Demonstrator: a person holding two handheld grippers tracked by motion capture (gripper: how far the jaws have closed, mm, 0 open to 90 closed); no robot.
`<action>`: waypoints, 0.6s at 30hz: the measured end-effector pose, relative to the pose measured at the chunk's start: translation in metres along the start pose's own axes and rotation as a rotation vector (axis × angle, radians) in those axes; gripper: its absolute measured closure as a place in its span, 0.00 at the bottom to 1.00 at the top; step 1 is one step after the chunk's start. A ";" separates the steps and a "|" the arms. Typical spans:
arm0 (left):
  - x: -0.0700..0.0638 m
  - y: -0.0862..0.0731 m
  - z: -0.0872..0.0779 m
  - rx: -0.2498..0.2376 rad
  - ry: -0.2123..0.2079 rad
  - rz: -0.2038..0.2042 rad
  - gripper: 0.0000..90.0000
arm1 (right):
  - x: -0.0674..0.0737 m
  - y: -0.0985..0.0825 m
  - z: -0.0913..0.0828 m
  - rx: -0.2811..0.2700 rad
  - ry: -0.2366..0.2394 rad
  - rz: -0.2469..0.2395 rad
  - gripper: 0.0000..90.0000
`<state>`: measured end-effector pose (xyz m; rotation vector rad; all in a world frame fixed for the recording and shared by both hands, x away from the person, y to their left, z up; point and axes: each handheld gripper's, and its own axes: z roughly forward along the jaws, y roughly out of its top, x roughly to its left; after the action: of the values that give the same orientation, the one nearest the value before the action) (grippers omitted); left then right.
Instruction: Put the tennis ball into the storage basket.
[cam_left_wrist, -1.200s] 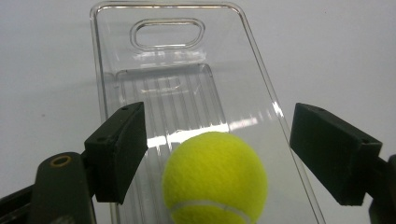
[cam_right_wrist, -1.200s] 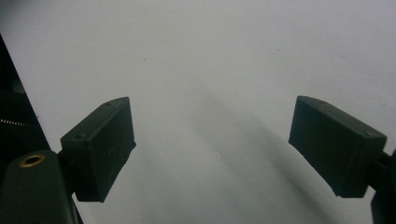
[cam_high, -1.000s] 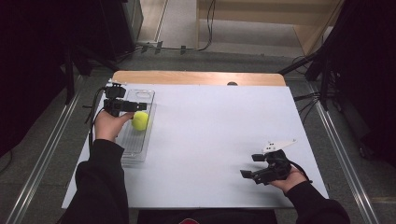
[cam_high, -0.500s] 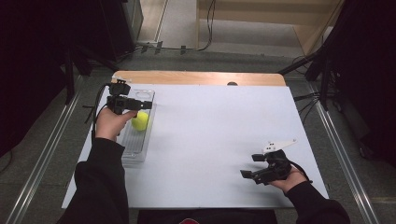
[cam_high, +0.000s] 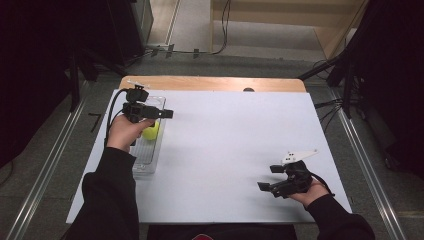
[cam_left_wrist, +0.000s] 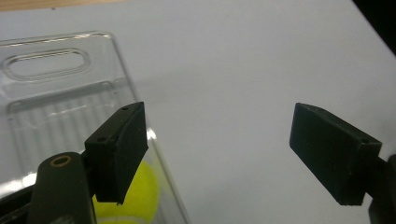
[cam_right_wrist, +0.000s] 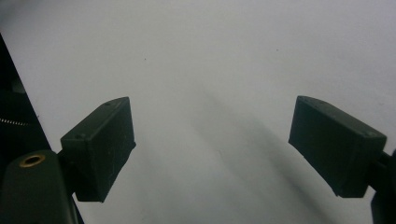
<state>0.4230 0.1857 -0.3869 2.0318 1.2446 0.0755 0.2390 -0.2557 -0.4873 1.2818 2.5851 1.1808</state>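
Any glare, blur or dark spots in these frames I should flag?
High view: surroundings nearly black, white table evenly lit. Left gripper view: clear tray shows bright reflections on its ridges, ball sharp enough, left tongs slightly soft. Right gripper view: right tongs cast soft streaked shadows on the table.

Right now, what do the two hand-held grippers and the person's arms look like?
Both are black. The left hand-held gripper trails a black cable. The right hand-held gripper carries a pale grey three-cornered plate on top. Up close, the jaws end in flat rectangular black pads, and a brass-ringed hole marks the body. The person wears dark long sleeves.
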 end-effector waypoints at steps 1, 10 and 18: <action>-0.002 0.000 0.001 0.000 -0.001 0.003 0.22 | 0.000 0.000 0.000 -0.001 0.000 0.000 0.14; -0.015 0.001 0.007 0.013 -0.021 0.042 0.22 | 0.000 0.000 0.000 -0.001 -0.002 0.003 0.14; -0.029 0.002 0.008 0.018 -0.076 0.074 0.22 | 0.000 0.000 0.000 -0.001 0.000 0.003 0.14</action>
<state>0.4126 0.1581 -0.3823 2.0771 1.1267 0.0219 0.2389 -0.2561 -0.4870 1.2865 2.5825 1.1823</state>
